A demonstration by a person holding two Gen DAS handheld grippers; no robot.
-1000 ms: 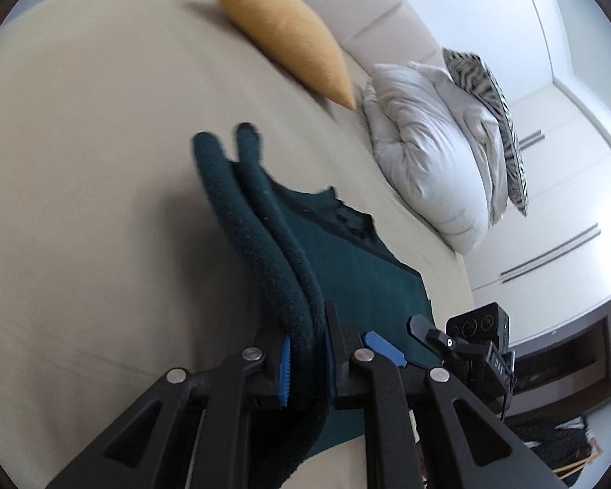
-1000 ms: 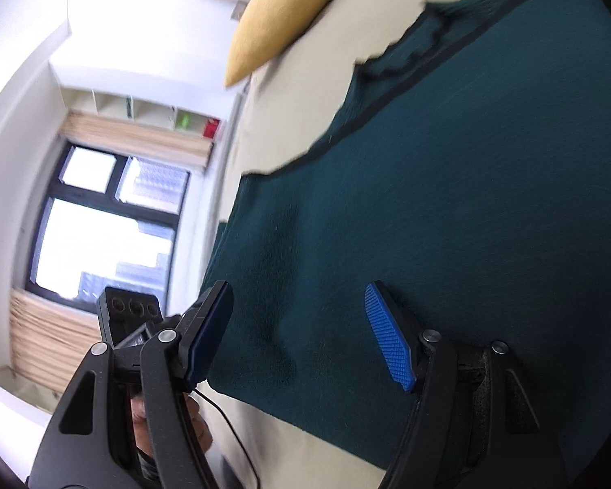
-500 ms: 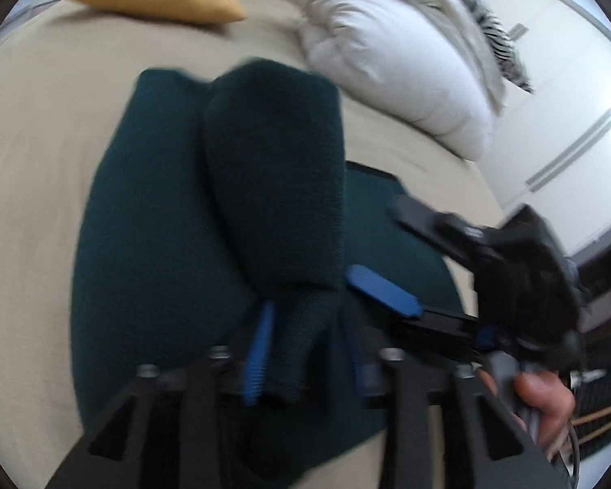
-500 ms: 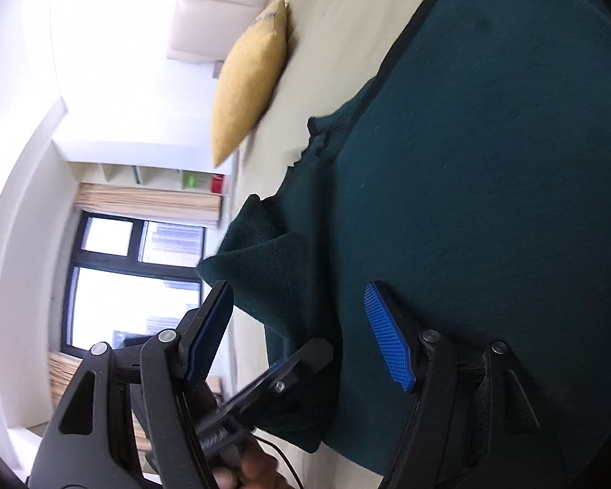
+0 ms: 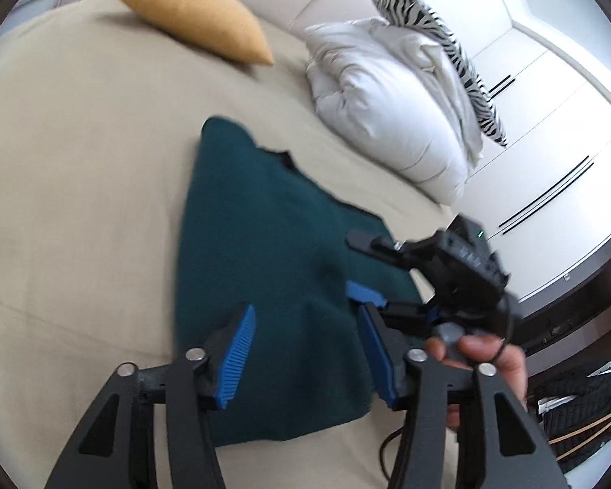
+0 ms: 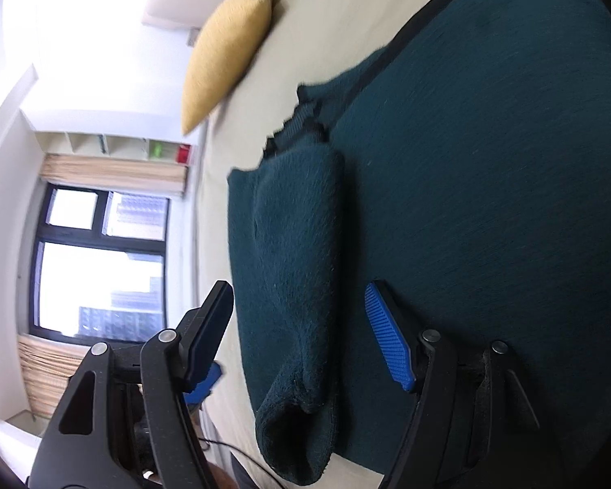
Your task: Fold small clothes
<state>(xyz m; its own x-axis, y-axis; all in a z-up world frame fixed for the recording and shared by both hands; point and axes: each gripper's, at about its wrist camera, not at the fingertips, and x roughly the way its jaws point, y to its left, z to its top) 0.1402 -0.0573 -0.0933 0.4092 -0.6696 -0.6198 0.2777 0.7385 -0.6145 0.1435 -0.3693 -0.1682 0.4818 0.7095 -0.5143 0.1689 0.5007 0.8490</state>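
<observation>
Sweater (image 5: 273,269) flat mid-bed (image 5: 69,187), sleeve (image 6: 297,269) folded in; both grippers' fingers (image 5: 236,360) apart, empty.

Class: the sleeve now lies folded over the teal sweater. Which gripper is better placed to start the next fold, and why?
Probably right: the right gripper hangs open directly above the sleeve lying on the sweater. The left gripper, also open, faces plain fabric.

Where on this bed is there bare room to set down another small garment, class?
The beige bedsheet lies bare between the dark green knit sweater and the mustard yellow cushion. It is crowded toward the white duvet bundle and beside the right gripper.
</observation>
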